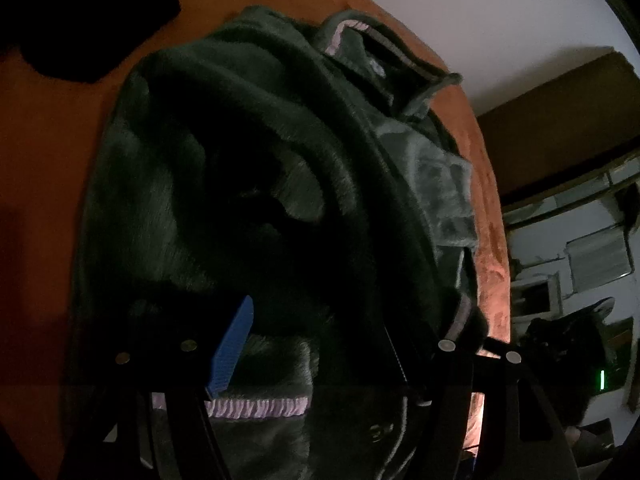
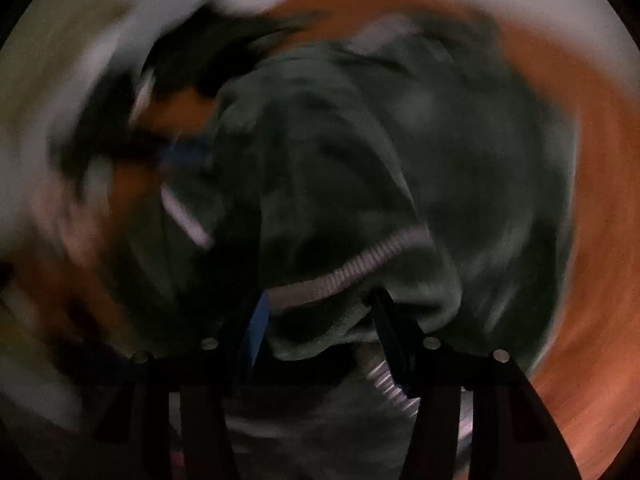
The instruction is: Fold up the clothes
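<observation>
A dark green fleece garment (image 1: 248, 168) with pale pink ribbed trim lies crumpled on an orange bed cover (image 1: 52, 128). Its collar points to the far side. My left gripper (image 1: 320, 332) hovers low over the near hem, jaws wide apart, one blue pad (image 1: 234, 348) showing and fleece lying between the fingers. The right wrist view is heavily motion-blurred. There my right gripper (image 2: 320, 308) is shut on a thick bunch of the same garment (image 2: 400, 168), near a ribbed pink edge (image 2: 352, 268). The fabric drapes away from that grip.
A black piece of clothing (image 1: 80, 20) lies on the cover at the far left. The bed's right edge drops off to a white wall (image 1: 500, 20), a brown cabinet (image 1: 560, 120) and cluttered shelves (image 1: 580, 260). Orange cover (image 2: 580, 240) shows to the right of the garment.
</observation>
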`<action>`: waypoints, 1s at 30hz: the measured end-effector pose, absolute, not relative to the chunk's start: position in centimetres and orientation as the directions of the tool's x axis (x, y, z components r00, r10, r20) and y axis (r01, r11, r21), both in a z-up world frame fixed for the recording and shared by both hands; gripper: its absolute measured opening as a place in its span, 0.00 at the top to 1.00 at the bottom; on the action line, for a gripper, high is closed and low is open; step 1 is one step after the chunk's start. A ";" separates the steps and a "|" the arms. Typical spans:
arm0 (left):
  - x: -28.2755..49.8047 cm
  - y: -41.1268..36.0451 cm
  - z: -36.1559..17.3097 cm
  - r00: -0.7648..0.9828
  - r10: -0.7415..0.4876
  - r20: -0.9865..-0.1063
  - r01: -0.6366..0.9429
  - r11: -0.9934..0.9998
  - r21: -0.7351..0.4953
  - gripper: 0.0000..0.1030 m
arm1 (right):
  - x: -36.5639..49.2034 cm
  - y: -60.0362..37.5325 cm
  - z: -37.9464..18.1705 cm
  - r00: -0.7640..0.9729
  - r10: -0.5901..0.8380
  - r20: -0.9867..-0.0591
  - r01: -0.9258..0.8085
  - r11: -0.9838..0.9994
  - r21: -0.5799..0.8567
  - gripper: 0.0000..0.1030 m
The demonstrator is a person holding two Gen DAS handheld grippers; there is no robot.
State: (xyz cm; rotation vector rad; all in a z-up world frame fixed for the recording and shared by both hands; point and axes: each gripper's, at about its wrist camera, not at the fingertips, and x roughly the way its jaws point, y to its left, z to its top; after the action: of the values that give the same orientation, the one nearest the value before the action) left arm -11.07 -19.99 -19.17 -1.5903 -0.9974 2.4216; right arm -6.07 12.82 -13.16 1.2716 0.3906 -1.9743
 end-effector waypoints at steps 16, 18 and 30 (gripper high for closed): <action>-11.4 -25.0 -18.7 -0.496 0.317 -0.808 0.374 -0.762 -0.529 0.33 | -8.6 3.7 -16.1 -0.224 -0.480 -0.848 0.835 -0.544 0.087 0.79; -11.6 -26.2 -18.2 -0.523 0.337 -0.783 0.389 -0.723 -0.571 0.33 | -10.4 3.2 -16.8 -0.196 -0.490 -0.850 0.812 -0.567 0.140 0.79; -13.1 -29.9 -17.4 -0.576 0.385 -0.721 0.436 -0.602 -0.669 0.33 | -11.9 2.8 -17.3 -0.058 -0.589 -0.806 0.752 -0.556 0.352 1.00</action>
State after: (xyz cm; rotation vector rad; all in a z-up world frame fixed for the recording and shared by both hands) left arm -13.15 -29.89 -17.38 -1.4612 -1.4164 2.4370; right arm -11.85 2.80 -17.33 1.2432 0.1989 -1.7757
